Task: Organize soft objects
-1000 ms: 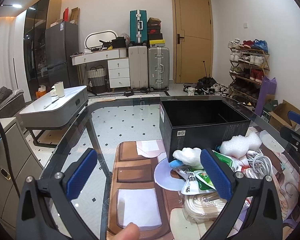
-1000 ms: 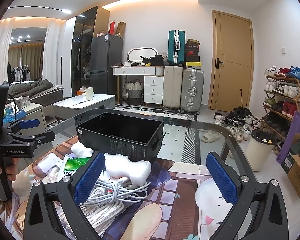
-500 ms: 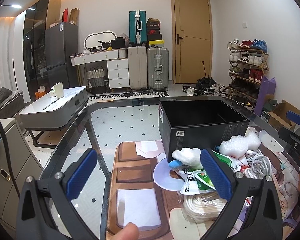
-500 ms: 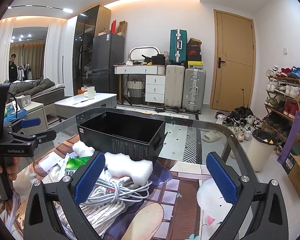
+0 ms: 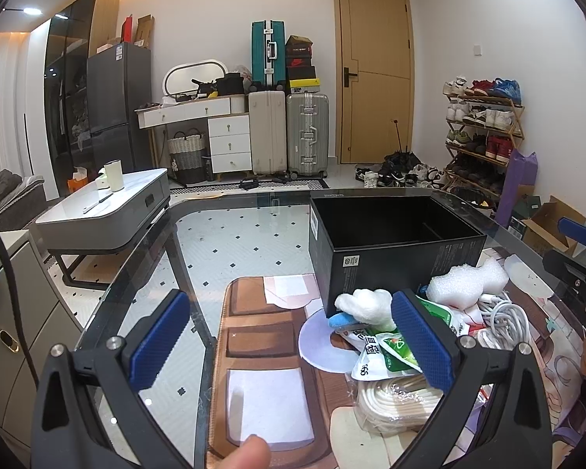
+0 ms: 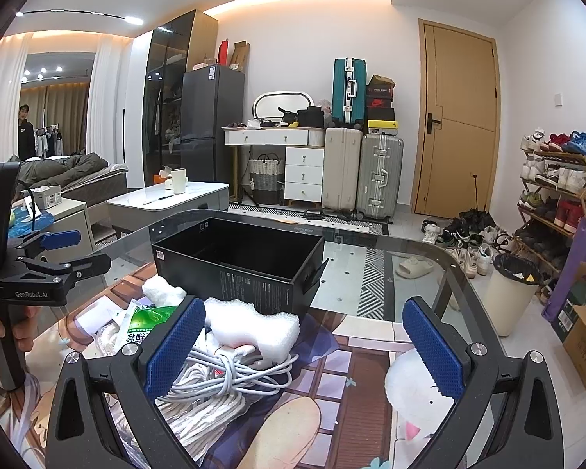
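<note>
An open black box [image 5: 394, 242] [image 6: 238, 262] stands on the glass table. In front of it lies a pile: a white foam piece [image 5: 468, 283] [image 6: 250, 324], a smaller white foam lump [image 5: 365, 305] [image 6: 162, 291], a green snack bag [image 5: 394, 348] [image 6: 148, 318], a coiled white cable [image 5: 504, 322] [image 6: 230, 371] and a bundle of white rope [image 5: 394, 394] [image 6: 203, 410]. My left gripper [image 5: 289, 342] is open, held left of the pile with nothing between its fingers. My right gripper [image 6: 302, 346] is open above the table, its left pad [image 6: 174, 346] over the cable.
A printed mat [image 5: 261, 348] [image 6: 355, 371] covers the table under the pile. The glass table edge [image 5: 152, 273] curves along the left. Beyond are a low white coffee table [image 5: 105, 211], suitcases [image 5: 306, 133], a shoe rack [image 5: 484, 133] and a bin [image 6: 508, 297] on the floor.
Both views shifted only slightly; the pile and box sit a touch lower and nearer. Both grippers stay open and nothing was picked up.
</note>
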The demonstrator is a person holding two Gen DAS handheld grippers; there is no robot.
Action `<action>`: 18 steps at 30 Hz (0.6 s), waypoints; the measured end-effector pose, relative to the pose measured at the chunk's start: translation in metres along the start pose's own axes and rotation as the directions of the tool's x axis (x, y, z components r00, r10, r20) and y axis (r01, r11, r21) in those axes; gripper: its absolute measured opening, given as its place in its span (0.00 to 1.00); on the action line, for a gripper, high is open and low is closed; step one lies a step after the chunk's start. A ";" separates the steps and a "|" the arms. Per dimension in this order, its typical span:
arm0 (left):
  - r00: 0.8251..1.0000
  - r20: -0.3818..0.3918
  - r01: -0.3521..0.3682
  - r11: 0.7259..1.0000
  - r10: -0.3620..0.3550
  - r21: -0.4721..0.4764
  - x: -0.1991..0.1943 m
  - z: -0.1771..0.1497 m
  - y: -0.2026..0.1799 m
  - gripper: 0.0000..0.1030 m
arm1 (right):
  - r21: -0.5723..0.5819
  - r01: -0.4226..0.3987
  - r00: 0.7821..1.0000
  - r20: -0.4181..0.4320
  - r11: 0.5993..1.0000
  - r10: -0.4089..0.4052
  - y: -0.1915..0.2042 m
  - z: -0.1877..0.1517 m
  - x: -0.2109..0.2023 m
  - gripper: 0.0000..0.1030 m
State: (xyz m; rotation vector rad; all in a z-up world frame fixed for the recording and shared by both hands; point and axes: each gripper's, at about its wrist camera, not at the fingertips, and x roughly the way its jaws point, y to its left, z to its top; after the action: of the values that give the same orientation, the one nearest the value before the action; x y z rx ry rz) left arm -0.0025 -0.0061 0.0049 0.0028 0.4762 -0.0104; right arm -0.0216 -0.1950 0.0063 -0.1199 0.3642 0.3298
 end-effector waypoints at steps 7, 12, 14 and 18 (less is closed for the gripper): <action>1.000 0.001 0.002 1.000 -0.002 -0.001 0.000 0.000 0.000 1.00 | 0.001 0.001 1.000 0.002 1.000 -0.001 0.000 0.000 0.000 1.00; 1.000 0.001 0.003 1.000 -0.003 0.001 0.000 0.000 -0.001 1.00 | 0.000 0.001 1.000 0.005 1.000 -0.001 0.000 0.000 0.000 1.00; 1.000 0.001 0.003 1.000 -0.003 0.000 0.000 -0.001 0.000 1.00 | 0.001 0.001 1.000 0.003 1.000 -0.001 0.000 0.000 0.000 1.00; 1.000 0.001 0.003 1.000 -0.003 0.000 0.000 -0.001 0.000 1.00 | 0.002 0.000 1.000 0.004 1.000 0.000 0.000 0.001 0.000 1.00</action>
State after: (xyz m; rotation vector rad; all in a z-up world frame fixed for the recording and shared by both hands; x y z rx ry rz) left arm -0.0030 -0.0065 0.0042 0.0018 0.4750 -0.0132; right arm -0.0216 -0.1950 0.0069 -0.1175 0.3602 0.3292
